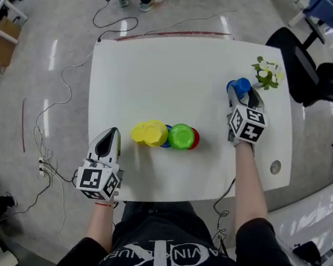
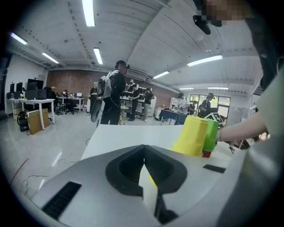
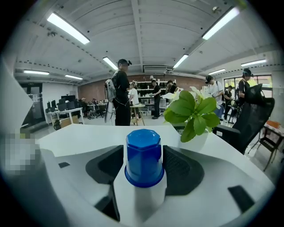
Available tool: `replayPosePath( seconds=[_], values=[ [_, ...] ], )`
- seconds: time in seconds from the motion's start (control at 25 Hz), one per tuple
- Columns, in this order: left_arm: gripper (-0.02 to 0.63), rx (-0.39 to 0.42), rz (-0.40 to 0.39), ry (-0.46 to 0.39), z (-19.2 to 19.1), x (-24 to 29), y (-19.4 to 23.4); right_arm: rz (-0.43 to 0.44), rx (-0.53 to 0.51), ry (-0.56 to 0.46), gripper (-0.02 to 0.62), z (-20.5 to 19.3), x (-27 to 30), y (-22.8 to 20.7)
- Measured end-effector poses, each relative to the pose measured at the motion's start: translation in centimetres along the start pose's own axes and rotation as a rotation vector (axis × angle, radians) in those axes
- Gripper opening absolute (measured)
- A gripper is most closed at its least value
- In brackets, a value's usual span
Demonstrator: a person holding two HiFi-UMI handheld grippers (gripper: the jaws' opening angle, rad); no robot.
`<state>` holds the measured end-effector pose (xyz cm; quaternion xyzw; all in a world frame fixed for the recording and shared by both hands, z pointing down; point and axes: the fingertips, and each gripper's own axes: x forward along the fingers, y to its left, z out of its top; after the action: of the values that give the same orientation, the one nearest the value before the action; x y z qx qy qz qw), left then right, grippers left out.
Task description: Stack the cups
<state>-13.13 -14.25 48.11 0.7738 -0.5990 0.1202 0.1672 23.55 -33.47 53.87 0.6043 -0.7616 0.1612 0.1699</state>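
- The right gripper (image 1: 244,98) is closed on a small blue cup (image 3: 143,153). One jaw presses each side of the cup, which sits upside down with its flared rim lowest.
- This cup is at the far right of the white table (image 1: 162,74), just beside a small potted plant (image 1: 267,73) and well apart from the other cups. I cannot tell whether it is lifted or resting on the table.
- The left gripper (image 1: 111,135) has its jaws together with nothing between them, and it rests at the table's near left edge.
- The other cups stand bunched at the middle of the table: yellow cups (image 1: 149,132), a green cup (image 1: 181,135) and a red cup (image 1: 195,139), with a bit of blue between them.
- The cup looks like thin, smooth plastic, so it is probably very light, a little springy and slippery.
- Its sides taper, so a hard squeeze may push it out of the jaws. A moderate grip low on the body, just above the rim, looks safest.
- The plant is close by, so the cup likely needs lifting clear before it is carried over.
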Motion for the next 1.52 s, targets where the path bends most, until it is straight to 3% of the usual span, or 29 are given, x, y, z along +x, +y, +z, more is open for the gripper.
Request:
replayPosePath(
  seconds=[0.2,0.4,1.12,1.52],
  values=[
    [0.003,0.002,0.008,-0.001,-0.3,-0.8,0.2,0.013,0.022,-0.009,0.262,0.4,0.2,0.1],
    [0.003,-0.009,0.013,-0.007,-0.5,-1.3,0.6,0.079,-0.025,-0.047,0.261,2.2,-2.0,2.5],
    [0.003,-0.002,-0.028,-0.078,1.4,-3.2,-0.4,0.594,-0.163,-0.127,0.259,10.7,-15.8,18.1],
    [0.003,-0.006,-0.033,-0.108,2.3,-4.2,-0.4,0.727,-0.265,-0.076,0.260,9.4,-19.1,23.8]
  ],
)
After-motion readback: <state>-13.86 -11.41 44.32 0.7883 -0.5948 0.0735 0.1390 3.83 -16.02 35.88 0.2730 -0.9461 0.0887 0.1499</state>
